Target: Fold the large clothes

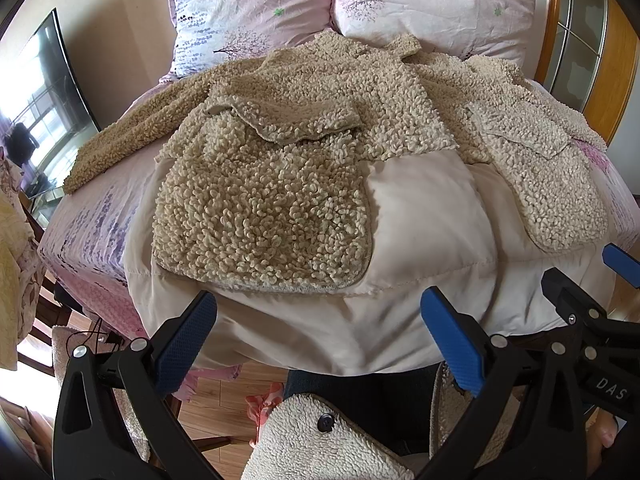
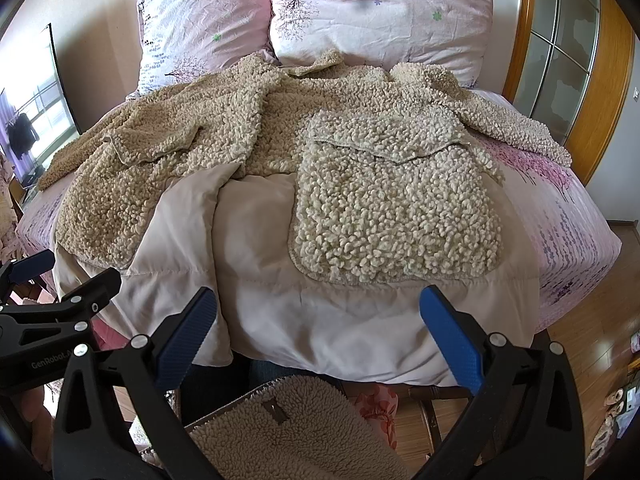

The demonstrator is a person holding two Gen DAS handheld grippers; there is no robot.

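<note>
We see one fleece coat spread open across the bed, two pillows at twelve o'clock. Our left gripper and right gripper both gape, holding nothing.

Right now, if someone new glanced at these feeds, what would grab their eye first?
The big beige shaggy fleece coat spread open across the bed, its pale quilted lining showing at the near edge. Behind it, two pink floral pillows lean at the head. Both grippers, left gripper and right gripper, hang open before the hem.
</note>
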